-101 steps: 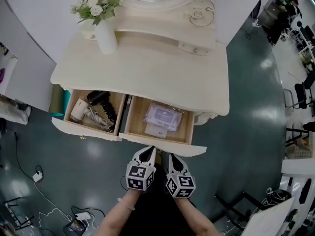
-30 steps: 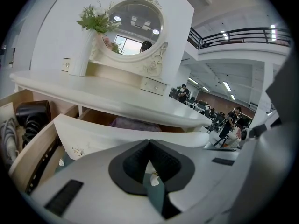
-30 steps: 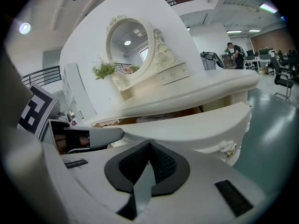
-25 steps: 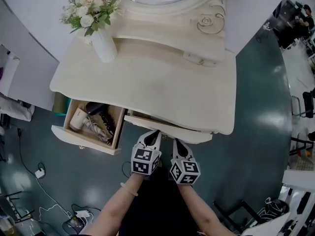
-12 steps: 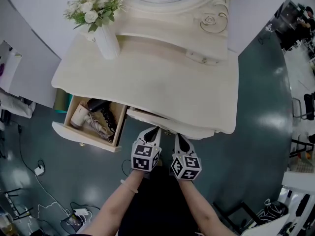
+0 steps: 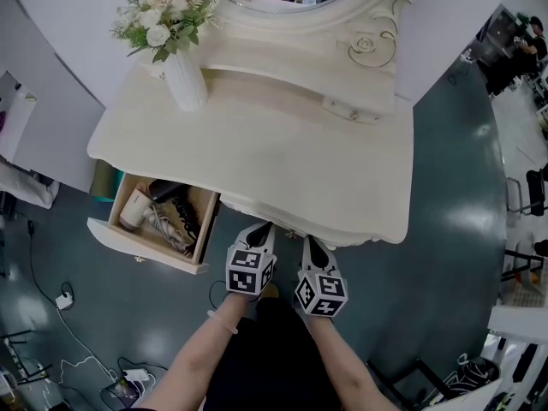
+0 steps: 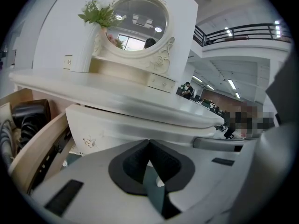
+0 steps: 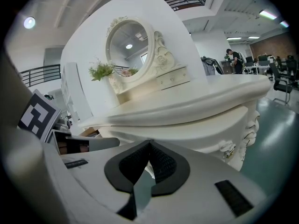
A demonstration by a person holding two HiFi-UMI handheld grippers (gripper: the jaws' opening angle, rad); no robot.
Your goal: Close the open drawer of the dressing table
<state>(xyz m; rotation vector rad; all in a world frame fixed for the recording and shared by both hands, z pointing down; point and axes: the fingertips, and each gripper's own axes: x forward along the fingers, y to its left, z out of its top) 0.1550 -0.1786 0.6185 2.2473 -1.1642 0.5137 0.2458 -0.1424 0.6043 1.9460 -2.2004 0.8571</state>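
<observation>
Head view: the left gripper (image 6: 262, 228) and right gripper (image 6: 307, 241) sit at the cream carved dressing table's (image 6: 257, 144) front. Its pale wooden side drawer (image 6: 141, 248) gapes open. Left gripper view: jaws pressed together, empty. Right gripper view: likewise. Best push that drawer squarely, mid-front.

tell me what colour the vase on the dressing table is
White. The vase shows best in the head view.
</observation>
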